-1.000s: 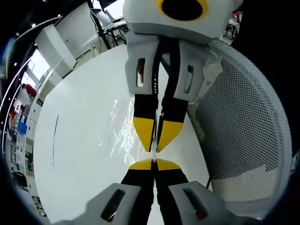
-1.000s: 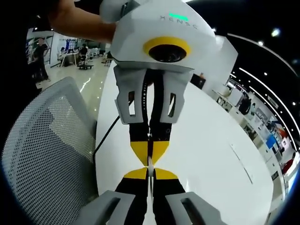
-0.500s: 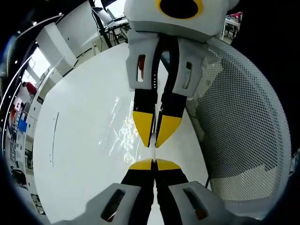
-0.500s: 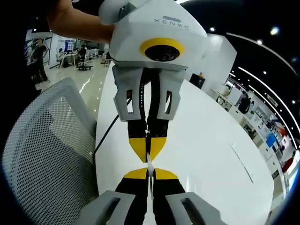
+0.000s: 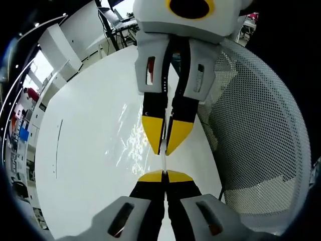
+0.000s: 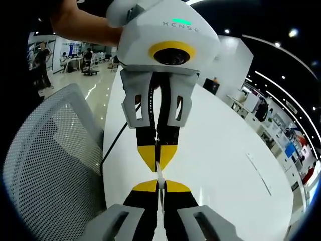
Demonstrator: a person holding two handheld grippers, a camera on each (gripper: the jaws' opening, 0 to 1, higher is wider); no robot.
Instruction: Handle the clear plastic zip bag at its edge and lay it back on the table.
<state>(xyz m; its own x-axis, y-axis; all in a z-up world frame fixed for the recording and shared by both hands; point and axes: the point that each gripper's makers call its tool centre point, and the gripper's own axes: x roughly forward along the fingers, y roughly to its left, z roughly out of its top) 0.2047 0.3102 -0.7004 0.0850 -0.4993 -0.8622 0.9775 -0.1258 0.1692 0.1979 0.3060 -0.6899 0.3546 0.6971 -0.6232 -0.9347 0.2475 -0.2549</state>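
Between opposed tongs (image 5: pixel 164 173) – bag edge (image 5: pixel 164 161), barely visible.

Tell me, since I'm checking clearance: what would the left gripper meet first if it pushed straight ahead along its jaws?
The right gripper, whose yellow tips face the left gripper almost tip to tip. Both are shut on the thin edge of the clear bag stretched between them, so the bag would probably slacken first.
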